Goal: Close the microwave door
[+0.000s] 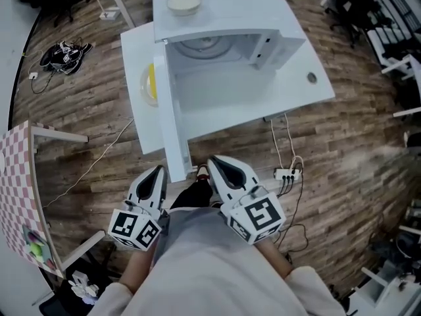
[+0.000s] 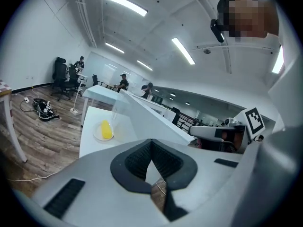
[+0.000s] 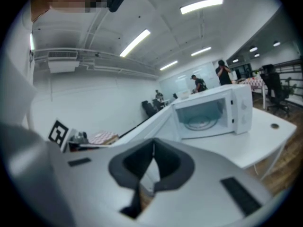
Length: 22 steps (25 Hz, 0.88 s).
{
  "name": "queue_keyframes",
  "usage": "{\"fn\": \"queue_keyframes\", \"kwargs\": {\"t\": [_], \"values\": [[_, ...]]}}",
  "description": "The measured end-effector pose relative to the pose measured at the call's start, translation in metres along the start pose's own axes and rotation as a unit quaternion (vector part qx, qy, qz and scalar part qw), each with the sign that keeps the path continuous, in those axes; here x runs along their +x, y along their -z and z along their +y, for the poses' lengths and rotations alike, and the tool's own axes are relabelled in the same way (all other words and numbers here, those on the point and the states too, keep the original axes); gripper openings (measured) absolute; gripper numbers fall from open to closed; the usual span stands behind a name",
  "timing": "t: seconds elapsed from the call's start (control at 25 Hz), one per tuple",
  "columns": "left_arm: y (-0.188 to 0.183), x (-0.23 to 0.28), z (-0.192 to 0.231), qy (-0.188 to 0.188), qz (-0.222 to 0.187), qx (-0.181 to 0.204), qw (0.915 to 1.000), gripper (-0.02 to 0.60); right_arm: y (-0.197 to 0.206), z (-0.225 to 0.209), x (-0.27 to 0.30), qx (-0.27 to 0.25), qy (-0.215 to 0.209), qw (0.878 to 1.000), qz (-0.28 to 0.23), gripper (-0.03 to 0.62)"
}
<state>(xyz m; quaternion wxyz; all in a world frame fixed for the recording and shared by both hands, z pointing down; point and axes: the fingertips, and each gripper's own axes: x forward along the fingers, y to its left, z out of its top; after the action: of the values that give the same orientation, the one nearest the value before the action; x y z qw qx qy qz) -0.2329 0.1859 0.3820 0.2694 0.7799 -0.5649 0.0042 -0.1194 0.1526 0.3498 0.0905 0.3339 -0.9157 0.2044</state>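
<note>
A white microwave (image 1: 223,18) stands on a white table (image 1: 302,91), its cavity and glass turntable (image 1: 205,45) exposed. Its door (image 1: 172,110) is swung wide open and points toward me, its free edge near the table's front. In the right gripper view the microwave (image 3: 213,112) is ahead to the right, with the door (image 3: 154,122) reaching toward the jaws. My left gripper (image 1: 158,171) is shut and empty, just left of the door's free end. The right gripper (image 1: 216,163) is also shut and empty, just right of it. Neither clearly touches the door.
A plate with a yellow item (image 1: 150,84) lies on the table left of the door. A bowl (image 1: 184,2) rests on the microwave. A checkered table (image 1: 20,189) is at the left, shoes (image 1: 62,54) on the floor, a power strip with cables (image 1: 286,174) under the table's edge.
</note>
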Motion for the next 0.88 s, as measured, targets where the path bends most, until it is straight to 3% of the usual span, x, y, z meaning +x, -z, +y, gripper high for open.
{"fn": "queue_keyframes", "kwargs": {"t": [0.36, 0.88], "values": [[-0.018, 0.003, -0.008, 0.061, 0.003, 0.013, 0.9981, 0.017, -0.01, 0.005, 0.018, -0.008, 0.003, 1.0, 0.0, 0.023], [-0.023, 0.011, -0.02, 0.112, 0.004, 0.02, 0.9935, 0.017, -0.017, -0.012, 0.023, -0.002, 0.024, 1.0, -0.005, 0.023]]}}
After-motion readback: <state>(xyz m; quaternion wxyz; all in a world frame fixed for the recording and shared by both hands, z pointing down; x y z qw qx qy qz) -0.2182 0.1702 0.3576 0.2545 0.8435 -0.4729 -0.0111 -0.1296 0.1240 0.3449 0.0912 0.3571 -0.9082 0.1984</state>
